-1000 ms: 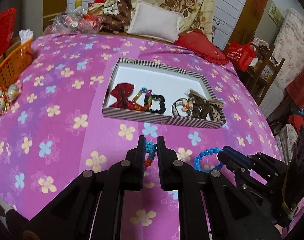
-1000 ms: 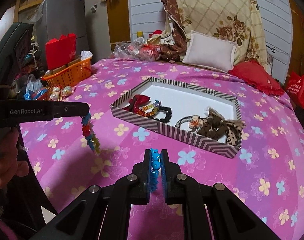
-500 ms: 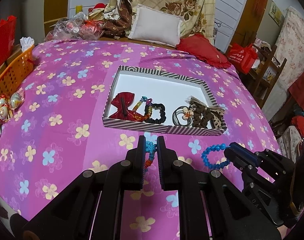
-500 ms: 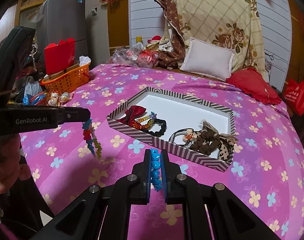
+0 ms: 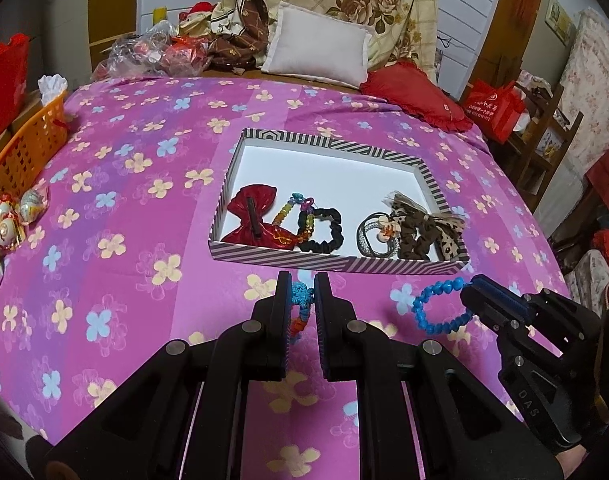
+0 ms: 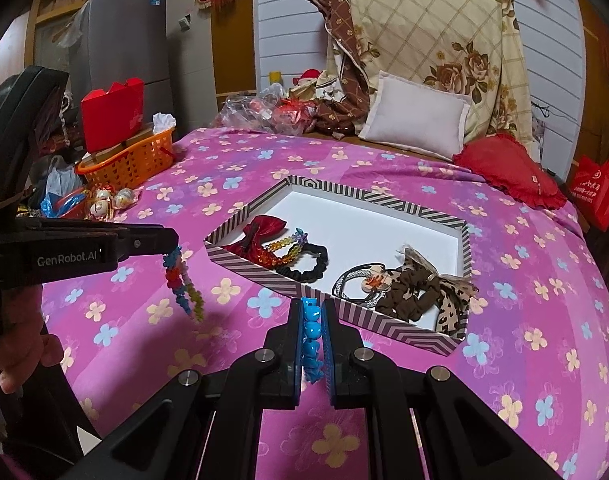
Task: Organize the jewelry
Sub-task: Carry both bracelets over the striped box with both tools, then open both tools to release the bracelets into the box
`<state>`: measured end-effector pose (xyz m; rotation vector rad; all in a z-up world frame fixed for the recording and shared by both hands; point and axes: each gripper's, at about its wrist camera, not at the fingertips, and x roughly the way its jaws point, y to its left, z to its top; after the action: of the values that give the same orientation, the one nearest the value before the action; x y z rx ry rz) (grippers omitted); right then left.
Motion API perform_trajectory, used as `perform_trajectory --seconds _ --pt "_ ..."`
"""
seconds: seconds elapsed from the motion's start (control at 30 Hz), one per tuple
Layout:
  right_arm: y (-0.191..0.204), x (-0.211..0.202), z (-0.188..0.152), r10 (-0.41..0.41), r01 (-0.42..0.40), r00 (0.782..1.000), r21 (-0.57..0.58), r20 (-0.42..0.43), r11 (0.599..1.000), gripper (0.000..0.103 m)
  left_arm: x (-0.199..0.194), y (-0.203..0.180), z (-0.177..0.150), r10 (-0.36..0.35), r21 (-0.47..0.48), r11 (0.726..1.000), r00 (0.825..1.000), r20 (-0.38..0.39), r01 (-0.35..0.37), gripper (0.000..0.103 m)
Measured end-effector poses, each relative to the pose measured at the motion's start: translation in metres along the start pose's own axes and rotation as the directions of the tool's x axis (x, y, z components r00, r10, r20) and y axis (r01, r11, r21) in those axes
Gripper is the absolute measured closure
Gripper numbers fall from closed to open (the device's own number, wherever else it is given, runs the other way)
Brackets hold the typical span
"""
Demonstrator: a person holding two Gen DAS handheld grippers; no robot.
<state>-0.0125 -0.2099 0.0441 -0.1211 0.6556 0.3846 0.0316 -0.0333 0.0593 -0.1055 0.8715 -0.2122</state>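
Note:
A striped box (image 5: pixel 336 262) (image 6: pixel 384 322) lies on the pink flowered bedspread. It holds a red bow (image 5: pixel 250 220), a rainbow bead bracelet (image 5: pixel 288 220), a black scrunchie (image 5: pixel 324 234), a grey hair tie (image 5: pixel 374 236) and a leopard bow (image 5: pixel 420 228). My left gripper (image 5: pixel 303 294) is shut on a multicoloured bead bracelet (image 6: pixel 182 284) and holds it above the bed, in front of the box. My right gripper (image 6: pixel 312 322) is shut on a blue bead bracelet (image 5: pixel 436 306), also lifted near the box's front edge.
An orange basket (image 6: pixel 128 162) with a red box stands at the bed's left edge, with round ornaments (image 5: pixel 12 216) beside it. Pillows (image 5: pixel 320 50), a red cushion (image 5: pixel 420 98) and plastic bags lie at the head. Furniture stands to the right.
Both grippers have risen and pulled back a little from the bedspread, each lifting its bracelet. The box now looks smaller and further off.

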Motion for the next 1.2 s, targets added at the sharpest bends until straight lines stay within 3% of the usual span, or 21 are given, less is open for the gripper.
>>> perform_trajectory --seconds 0.67,1.2 --pt "-0.025 0.036 0.039 0.002 -0.002 1.000 0.014 -0.011 1.000 0.095 0.024 -0.003 0.061 0.031 0.017 0.999 0.999 0.009 -0.032 0.093" --pt "-0.041 0.096 0.061 0.053 -0.049 0.997 0.064 -0.051 0.997 0.095 0.083 -0.011 0.092 0.061 0.022 0.998 0.998 -0.021 -0.061 0.093"
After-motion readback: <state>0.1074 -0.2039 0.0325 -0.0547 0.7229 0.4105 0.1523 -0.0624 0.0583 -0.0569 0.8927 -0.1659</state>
